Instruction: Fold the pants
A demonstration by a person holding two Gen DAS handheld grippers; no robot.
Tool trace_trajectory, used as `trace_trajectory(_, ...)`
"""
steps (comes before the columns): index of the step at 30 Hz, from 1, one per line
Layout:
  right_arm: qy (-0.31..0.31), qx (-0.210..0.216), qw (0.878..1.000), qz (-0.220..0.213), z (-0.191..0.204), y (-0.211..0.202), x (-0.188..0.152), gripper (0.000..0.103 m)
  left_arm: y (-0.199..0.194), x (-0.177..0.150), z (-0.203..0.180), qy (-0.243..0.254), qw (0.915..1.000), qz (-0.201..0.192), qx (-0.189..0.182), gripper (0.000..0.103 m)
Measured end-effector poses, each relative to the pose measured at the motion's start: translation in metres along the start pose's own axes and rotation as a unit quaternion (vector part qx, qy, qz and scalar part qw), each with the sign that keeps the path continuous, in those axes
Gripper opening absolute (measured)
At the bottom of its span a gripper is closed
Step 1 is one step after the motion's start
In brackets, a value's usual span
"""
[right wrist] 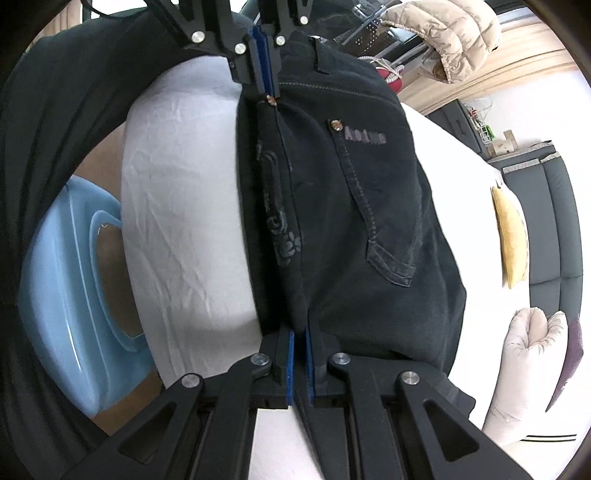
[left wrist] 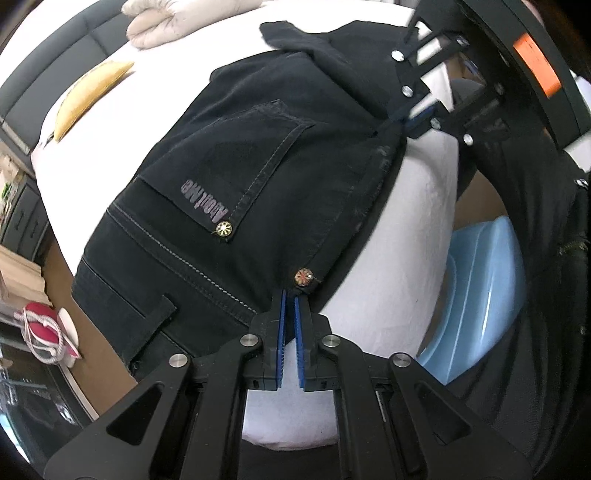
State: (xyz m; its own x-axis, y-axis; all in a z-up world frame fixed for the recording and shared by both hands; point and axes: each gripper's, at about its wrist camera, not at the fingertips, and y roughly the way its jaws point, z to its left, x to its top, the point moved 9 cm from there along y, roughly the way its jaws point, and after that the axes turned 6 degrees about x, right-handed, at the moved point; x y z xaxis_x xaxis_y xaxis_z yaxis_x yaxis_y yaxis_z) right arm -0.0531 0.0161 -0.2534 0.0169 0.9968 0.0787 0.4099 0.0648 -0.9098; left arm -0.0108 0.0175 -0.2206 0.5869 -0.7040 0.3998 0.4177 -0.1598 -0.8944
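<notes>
Dark navy pants point(left wrist: 258, 155) lie on a white bed, folded lengthwise, back pocket with a logo facing up. My left gripper point(left wrist: 290, 295) is shut on the waistband edge by a metal rivet. My right gripper point(right wrist: 300, 336) is shut on the same folded edge farther along the leg. Each gripper shows in the other's view: the right gripper point(left wrist: 410, 123) at the far end of the edge, the left gripper point(right wrist: 266, 86) at the waist end. The pants point(right wrist: 351, 221) stretch taut between them, the edge lifted slightly off the bed.
White bed sheet point(left wrist: 388, 258) under the pants. A yellow cushion point(left wrist: 88, 96) and a beige puffy jacket point(left wrist: 162, 22) lie on the bed. A light blue plastic tub point(left wrist: 476, 295) sits on the floor beside the bed. A red bag point(left wrist: 40, 325) sits on the floor.
</notes>
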Motion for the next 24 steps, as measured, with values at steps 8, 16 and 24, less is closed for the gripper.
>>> trace_trajectory(8,0.006,-0.020,1.000,0.013,0.006,0.007,0.003,0.009,-0.021,-0.002,0.021,-0.080,0.9962,0.017,-0.030,0.007)
trace_trajectory(16,0.020,-0.031,0.999,0.018,0.006,0.008,0.004,0.009,-0.049,0.033,0.059,-0.180,0.9827,-0.027,-0.035,0.007)
trace_trajectory(24,0.055,-0.036,0.998,0.014,-0.002,0.007,0.003,0.010,0.023,0.096,0.032,-0.261,0.9618,-0.023,-0.079,0.007)
